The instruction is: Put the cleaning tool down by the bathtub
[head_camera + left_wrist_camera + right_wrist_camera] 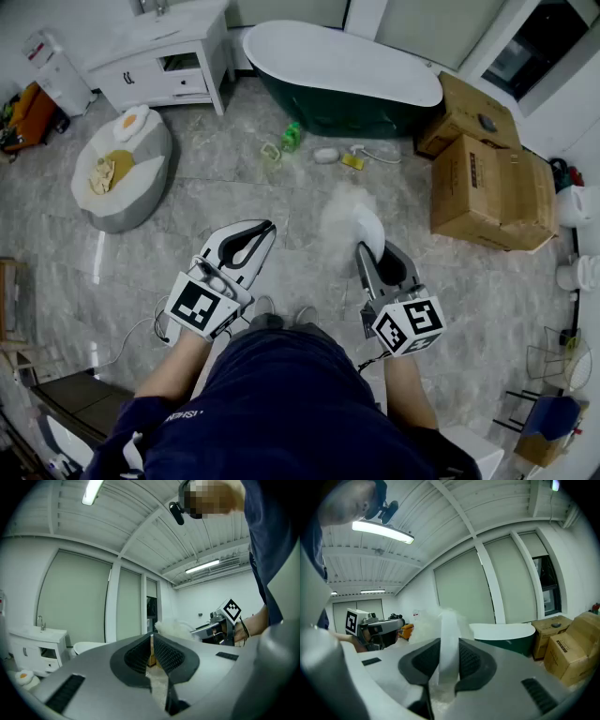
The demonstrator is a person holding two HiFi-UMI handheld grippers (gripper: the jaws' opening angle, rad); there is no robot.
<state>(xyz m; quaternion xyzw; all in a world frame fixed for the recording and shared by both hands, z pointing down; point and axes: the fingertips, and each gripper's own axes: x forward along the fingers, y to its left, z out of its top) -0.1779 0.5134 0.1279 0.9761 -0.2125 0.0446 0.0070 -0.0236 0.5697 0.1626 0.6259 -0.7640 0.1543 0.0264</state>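
mid-carry: my right gripper [372, 247] clamps the cleaning tool [354, 217], left gripper [253, 239] closed and empty, next i reach the bathtub [347, 70] and lower it.

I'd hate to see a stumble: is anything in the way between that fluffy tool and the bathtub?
Nothing big. The cleaning tool sits in the right gripper, with bare floor ahead. Only a green bottle and small clutter lie by the bathtub; cardboard boxes stand off right.

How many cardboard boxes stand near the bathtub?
2: a smaller box by the right end of the bathtub, and a larger box nearer the camera. Others may be hidden behind them.
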